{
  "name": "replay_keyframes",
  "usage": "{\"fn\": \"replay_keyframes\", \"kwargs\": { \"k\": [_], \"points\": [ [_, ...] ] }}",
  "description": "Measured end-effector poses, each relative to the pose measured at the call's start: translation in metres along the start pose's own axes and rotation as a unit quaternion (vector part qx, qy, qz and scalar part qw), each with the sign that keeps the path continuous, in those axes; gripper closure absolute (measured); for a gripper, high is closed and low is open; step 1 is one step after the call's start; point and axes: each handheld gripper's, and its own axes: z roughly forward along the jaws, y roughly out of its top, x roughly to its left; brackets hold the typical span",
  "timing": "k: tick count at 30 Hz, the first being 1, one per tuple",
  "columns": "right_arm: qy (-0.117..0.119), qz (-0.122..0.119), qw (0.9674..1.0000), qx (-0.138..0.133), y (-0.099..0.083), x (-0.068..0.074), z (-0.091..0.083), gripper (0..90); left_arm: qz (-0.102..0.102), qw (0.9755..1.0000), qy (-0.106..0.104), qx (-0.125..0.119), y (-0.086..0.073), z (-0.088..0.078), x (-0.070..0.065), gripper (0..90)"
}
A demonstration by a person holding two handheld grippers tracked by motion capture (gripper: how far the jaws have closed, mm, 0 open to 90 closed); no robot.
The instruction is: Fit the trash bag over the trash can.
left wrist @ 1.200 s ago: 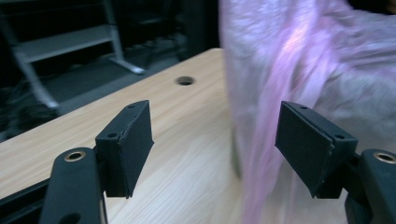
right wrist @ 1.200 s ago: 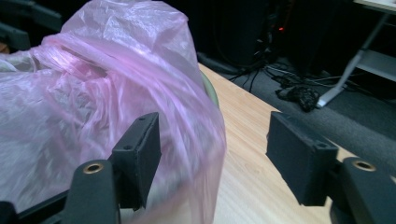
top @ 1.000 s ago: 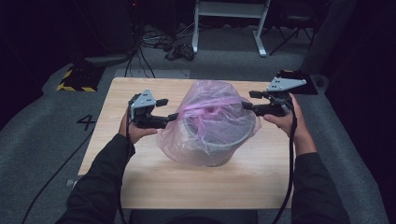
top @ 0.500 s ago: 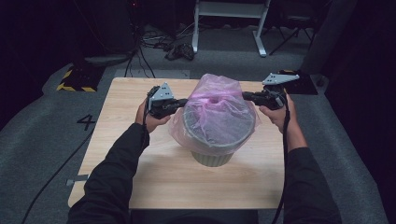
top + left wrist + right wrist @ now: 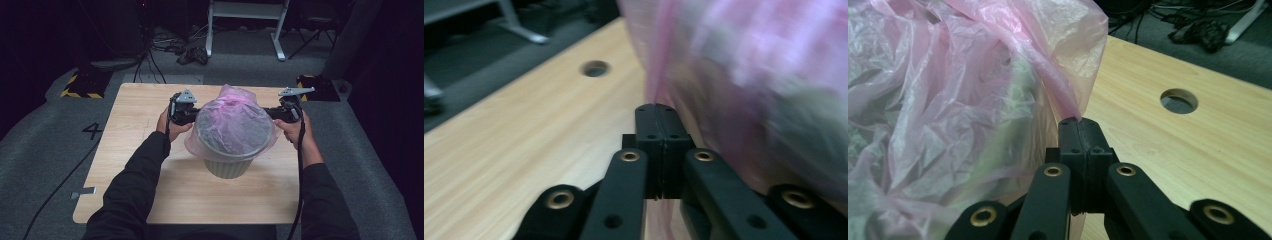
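Both hands have come down & inward since the earlier frames, and the pink bag [image 5: 235, 125] that ballooned loose over the bin [image 5: 229, 167] now sits stretched down over its rim.

Left fingers [image 5: 657, 117]: pressed together in the left gripper view, w/ a thin fold of bag film running up from between them, so I read them as clamped on the bag edge. They've just eased open a touch, but film is between them as far as the blur lets me judge. Right fingers [image 5: 1081, 127]: together too, pink film pinched at the tips where the bag hem rises out of them.

Outward from there: left gripper [image 5: 192, 114] is at the bin's left flank, right gripper [image 5: 272, 112] at its right flank, roughly level w/ the rim, each touching the bag. Bin stands upright at mid table [image 5: 125, 165], axis vertical, between my two hands; neither hand is nearer, they're about symmetric.

Relation that matters for me: rim lies inboard of & just below each pair of fingers, so the hem needs pulling straight down along the bin wall on both sides at once. My guess is uneven pull would tip the bin or slip the hem off the opposite side. A bunch of film at the far rim looks slack yet.
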Motion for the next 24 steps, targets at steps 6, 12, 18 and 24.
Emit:
{"fn": "replay_keyframes", "kwargs": {
  "k": [6, 12, 18, 24],
  "points": [
    [-0.014, -0.006, 0.9997, -0.020, 0.000, 0.000, -0.014, 90.0, -0.004, 0.9993, 0.021, -0.031, -0.016, -0.039, 0.007, 40.1],
    [-0.023, -0.005, 0.9992, -0.031, 0.001, 0.000, -0.027, 90.0, 0.004, 0.9973, 0.010, -0.072, -0.038, -0.091, 0.001, 26.0],
    [-0.031, -0.010, 0.9992, -0.022, 0.003, 0.003, -0.029, 90.0, 0.062, 0.9942, -0.040, -0.077, -0.055, -0.111, -0.057, 15.5],
    [-0.030, -0.018, 0.9993, -0.014, 0.000, 0.007, -0.031, 89.8, 0.078, 0.9941, -0.048, -0.058, -0.068, -0.094, -0.104, 15.3]
  ]
}}
